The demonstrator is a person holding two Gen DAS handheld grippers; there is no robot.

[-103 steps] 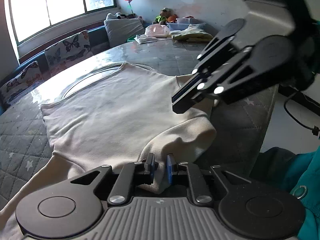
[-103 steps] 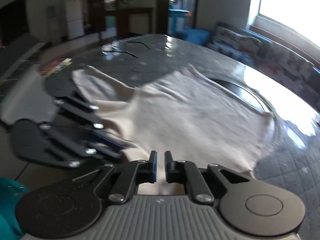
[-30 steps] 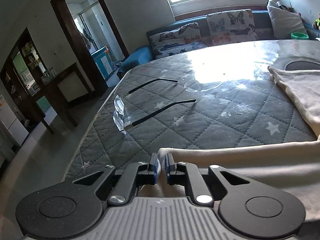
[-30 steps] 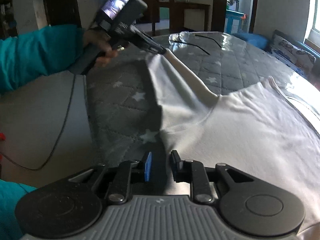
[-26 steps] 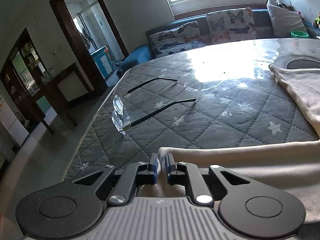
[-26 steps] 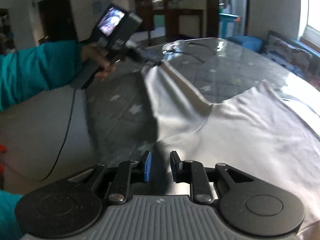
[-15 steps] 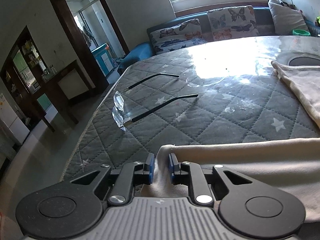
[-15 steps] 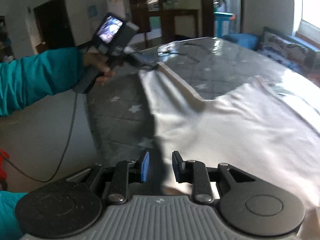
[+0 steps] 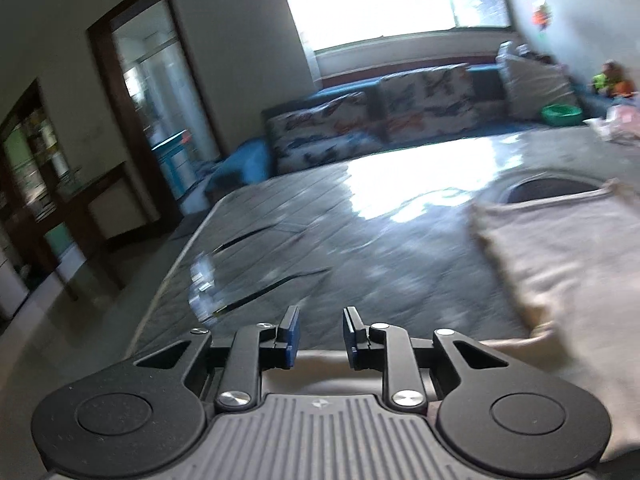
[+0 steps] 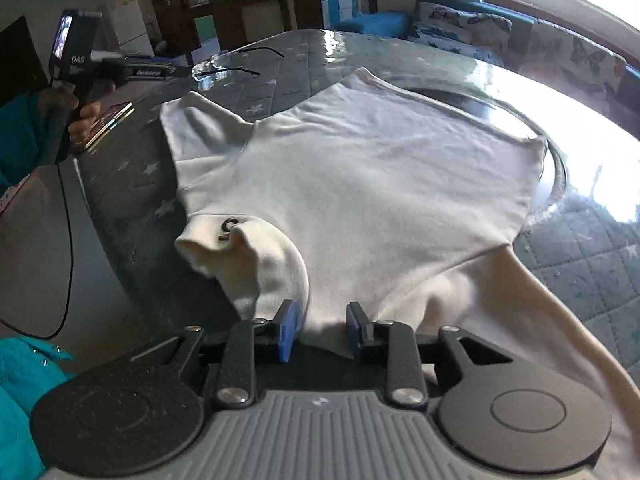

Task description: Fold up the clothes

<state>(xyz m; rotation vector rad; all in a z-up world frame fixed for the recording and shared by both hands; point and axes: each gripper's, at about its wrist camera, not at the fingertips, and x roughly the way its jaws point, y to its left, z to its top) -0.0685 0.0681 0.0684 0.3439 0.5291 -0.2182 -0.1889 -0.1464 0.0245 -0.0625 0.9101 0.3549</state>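
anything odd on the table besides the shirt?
Yes: a pair of glasses lies loose on the quilted table, past the far sleeve of the white shirt, near the table edge. It has no part in folding. Both the left tool and the right tool are open.

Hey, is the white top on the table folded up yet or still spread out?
Spread out. The white top lies flat on the table, sleeves out to both sides; only the collar is rumpled.
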